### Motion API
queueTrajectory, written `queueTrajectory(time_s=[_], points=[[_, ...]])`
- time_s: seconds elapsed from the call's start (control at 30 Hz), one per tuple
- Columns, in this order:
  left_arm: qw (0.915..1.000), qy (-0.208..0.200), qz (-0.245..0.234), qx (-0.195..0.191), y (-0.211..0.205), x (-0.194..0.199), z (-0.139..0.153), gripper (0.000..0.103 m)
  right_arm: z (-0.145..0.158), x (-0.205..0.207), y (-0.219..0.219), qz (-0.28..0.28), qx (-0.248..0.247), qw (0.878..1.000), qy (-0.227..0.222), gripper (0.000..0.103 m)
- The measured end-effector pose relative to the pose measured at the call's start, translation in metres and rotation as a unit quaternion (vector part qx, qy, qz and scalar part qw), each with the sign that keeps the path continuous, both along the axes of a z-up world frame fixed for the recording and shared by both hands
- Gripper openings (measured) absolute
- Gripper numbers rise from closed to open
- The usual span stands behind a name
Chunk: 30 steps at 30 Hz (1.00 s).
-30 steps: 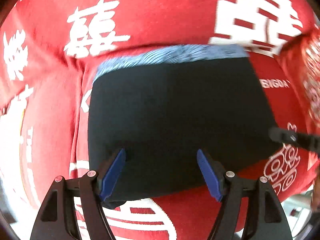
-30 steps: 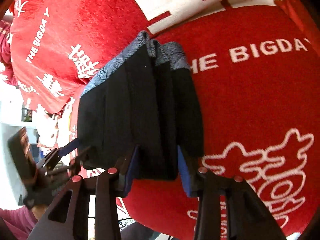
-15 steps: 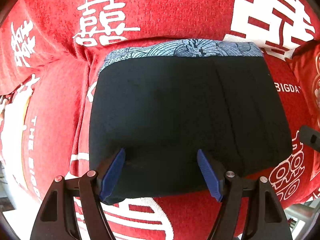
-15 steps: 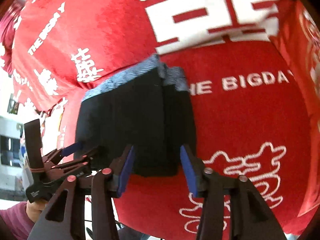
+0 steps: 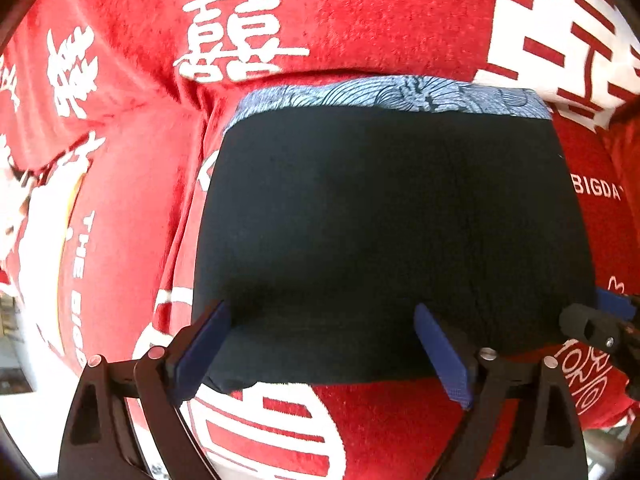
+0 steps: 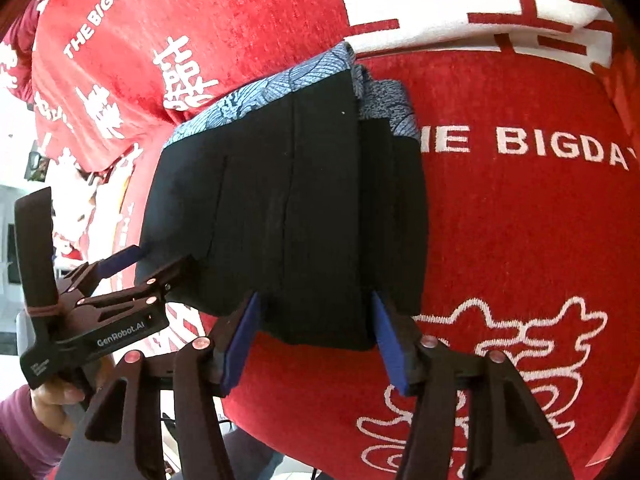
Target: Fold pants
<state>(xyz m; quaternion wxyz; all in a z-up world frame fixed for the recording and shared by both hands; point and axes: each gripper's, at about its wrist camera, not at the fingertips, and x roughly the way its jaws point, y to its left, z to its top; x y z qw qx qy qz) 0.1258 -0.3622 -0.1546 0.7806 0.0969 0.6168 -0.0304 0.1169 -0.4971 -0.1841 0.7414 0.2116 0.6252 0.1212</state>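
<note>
pants: black, folded into a compact stack, patterned blue waistband at far edge, lay on red cloth with white print
left hand-held gripper: just opened wider, released, straddling near hem
right hand-held gripper: just opening, released, pads beside near corner

Folded black pants (blue patterned waistband) between the open right tool.
</note>
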Motion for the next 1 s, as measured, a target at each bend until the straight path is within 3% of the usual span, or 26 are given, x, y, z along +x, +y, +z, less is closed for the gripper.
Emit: queueTrajectory(time_s=[0.4, 1.0], points=[[0.9991, 0.023, 0.008, 0.034, -0.011, -0.002, 0.002, 0.094, -0.002, 0.0, -0.001, 0.017, 0.01, 1.0, 0.013, 0.062], [0.9981, 0.036, 0.001, 0.051, -0.018, 0.001, -0.003, 0.094, -0.007, 0.007, 0.006, 0.018, 0.009, 1.0, 0.023, 0.071]])
